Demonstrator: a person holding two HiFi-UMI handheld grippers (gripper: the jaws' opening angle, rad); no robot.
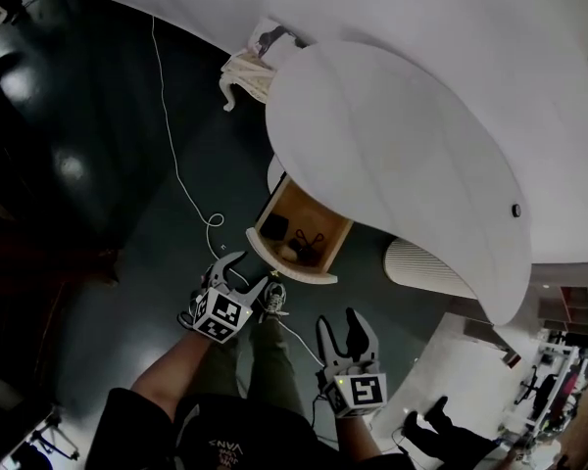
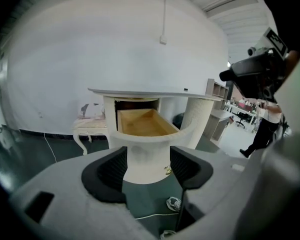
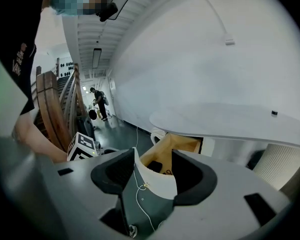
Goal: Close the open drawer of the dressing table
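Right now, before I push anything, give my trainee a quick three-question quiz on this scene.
1. True or false: the drawer of the dressing table is fully shut.
2. The jaws of the left tool are: A) shut on the drawer front; B) apart, holding nothing; C) shut on a cloth.
3. Fill in: the white cable trails across the dark ____.
Key: 1 false; 2 B; 3 floor.
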